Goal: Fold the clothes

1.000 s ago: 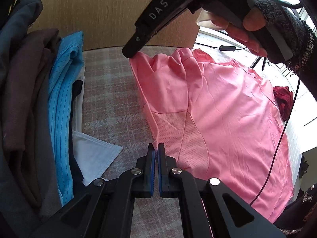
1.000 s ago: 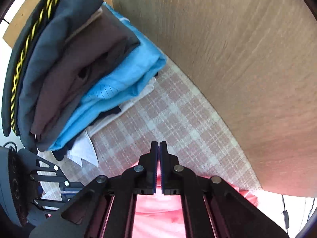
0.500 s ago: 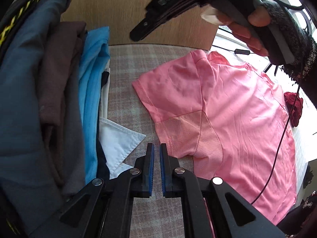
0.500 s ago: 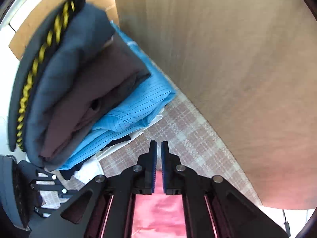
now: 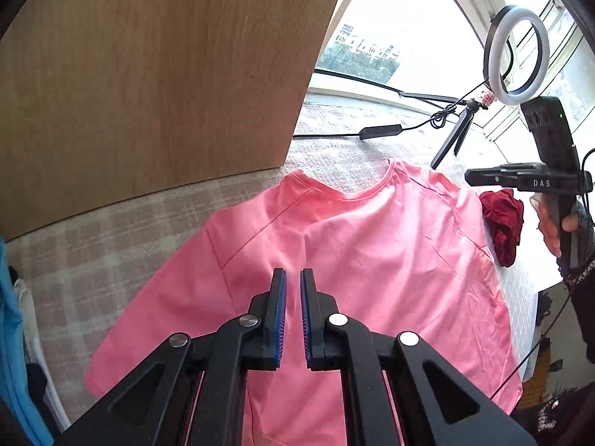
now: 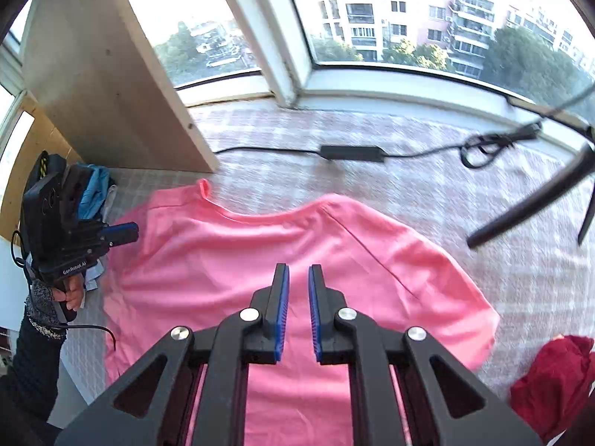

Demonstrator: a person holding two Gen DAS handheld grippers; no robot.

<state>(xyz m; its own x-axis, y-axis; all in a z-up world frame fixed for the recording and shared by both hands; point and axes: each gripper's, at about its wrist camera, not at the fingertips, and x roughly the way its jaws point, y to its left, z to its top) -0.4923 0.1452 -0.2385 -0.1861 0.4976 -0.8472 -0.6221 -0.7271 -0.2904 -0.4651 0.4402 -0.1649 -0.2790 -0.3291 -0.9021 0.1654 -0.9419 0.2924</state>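
Note:
A pink T-shirt (image 5: 372, 260) (image 6: 223, 267) lies spread flat on the checked cloth (image 5: 93, 260) (image 6: 520, 278), neckline toward the window. My left gripper (image 5: 293, 277) hovers over the shirt's left half, open by a narrow gap with nothing between its blue pads. My right gripper (image 6: 298, 273) hangs over the shirt's middle, likewise narrowly open and holding nothing. In the left wrist view the right gripper (image 5: 469, 177) sits in a hand past the shirt's right shoulder. In the right wrist view the left gripper (image 6: 134, 229) is near the left sleeve.
A wooden panel (image 5: 148, 93) (image 6: 104, 93) stands at the back left. Folded clothes (image 5: 11, 334) (image 6: 95, 189) are stacked at the left. A crumpled red garment (image 5: 502, 223) (image 6: 550, 375) lies to the right. A ring light (image 5: 517, 48) on a tripod and a cable adapter (image 5: 381, 132) (image 6: 351, 153) sit behind the shirt.
Both grippers have swung away from the stack of clothes and the panel and now face the shirt and window. Both pairs of jaws have parted slightly from nearly shut.

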